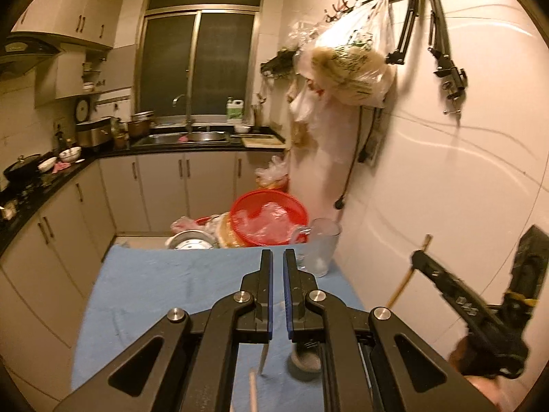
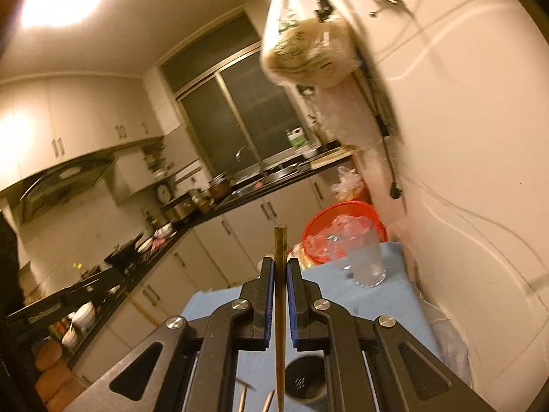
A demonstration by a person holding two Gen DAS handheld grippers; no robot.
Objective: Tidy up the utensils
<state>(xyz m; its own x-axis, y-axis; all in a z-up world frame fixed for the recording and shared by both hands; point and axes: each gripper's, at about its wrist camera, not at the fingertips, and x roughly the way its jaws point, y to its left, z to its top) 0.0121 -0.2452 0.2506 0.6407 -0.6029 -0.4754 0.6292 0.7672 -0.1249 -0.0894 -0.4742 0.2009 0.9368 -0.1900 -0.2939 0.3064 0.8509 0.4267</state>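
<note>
My right gripper (image 2: 280, 264) is shut on a brown chopstick (image 2: 280, 240) that stands up between its blue pads and runs down past them. The left wrist view shows the same right gripper (image 1: 420, 257) at the right with that chopstick (image 1: 398, 290) slanting through it. My left gripper (image 1: 278, 257) is shut, and I see nothing between its tips. Below both grippers a dark round cup (image 1: 305, 360) (image 2: 305, 381) stands on the blue cloth (image 1: 154, 292) (image 2: 343, 305). A metal utensil (image 2: 243, 395) and a loose chopstick (image 2: 269, 401) lie beside the cup.
A clear glass mug (image 1: 322, 247) (image 2: 367, 261) stands at the cloth's far right corner by the white wall. Behind it are a red basket (image 1: 267, 216) and a metal pot (image 1: 190, 240). A full plastic bag (image 1: 350, 68) hangs from wall hooks.
</note>
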